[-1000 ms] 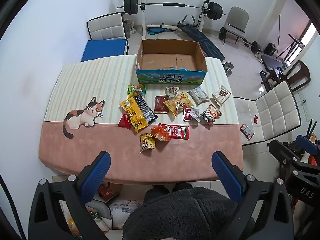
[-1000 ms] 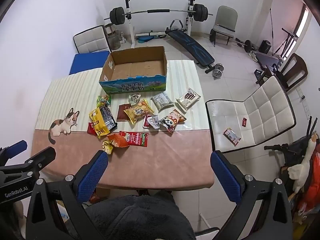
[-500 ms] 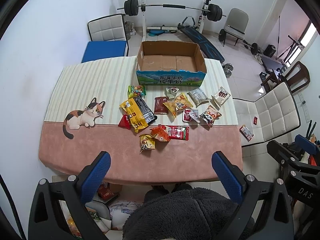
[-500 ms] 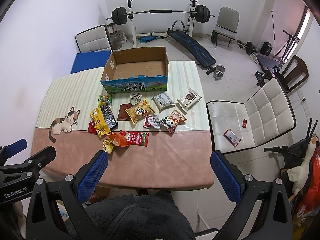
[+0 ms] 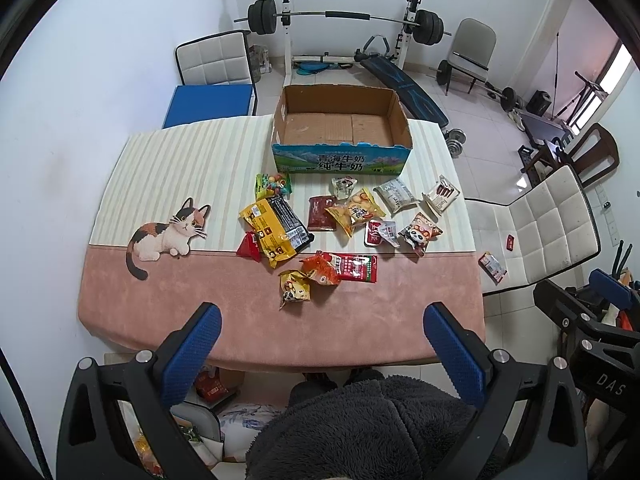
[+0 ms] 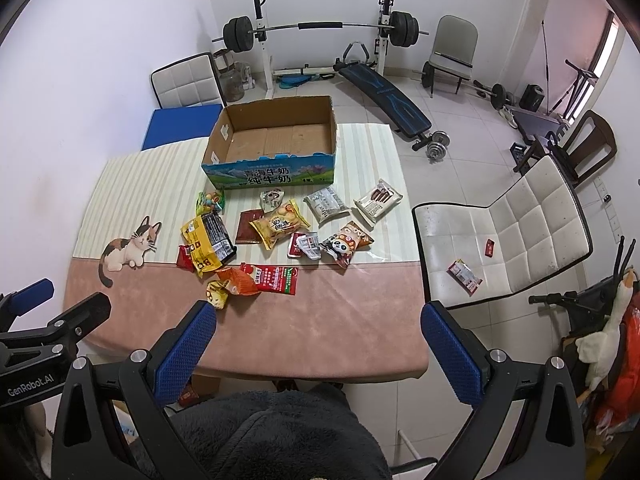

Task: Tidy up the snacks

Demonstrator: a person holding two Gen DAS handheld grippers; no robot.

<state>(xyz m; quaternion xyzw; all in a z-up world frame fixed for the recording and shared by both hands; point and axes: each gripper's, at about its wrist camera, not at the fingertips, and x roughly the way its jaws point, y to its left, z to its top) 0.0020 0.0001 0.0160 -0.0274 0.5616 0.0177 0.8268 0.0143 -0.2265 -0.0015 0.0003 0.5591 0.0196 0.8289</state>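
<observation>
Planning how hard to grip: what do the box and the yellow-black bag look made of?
Box: corrugated cardboard, by its matte brown inside and flap seams; printed blue outside. Yellow-black bag: thin plastic film, probably, since it is glossy and crinkled.

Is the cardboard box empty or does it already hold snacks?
Empty. Both views show the box open-topped with only its bare brown floor inside; the snacks all lie on the table in front of it.

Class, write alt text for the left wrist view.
A dozen or so snack packets lie scattered on a pink-and-striped tablecloth before an empty cardboard box. The open left gripper hovers at the table's near edge, holding nothing; gym equipment stands behind.
</observation>
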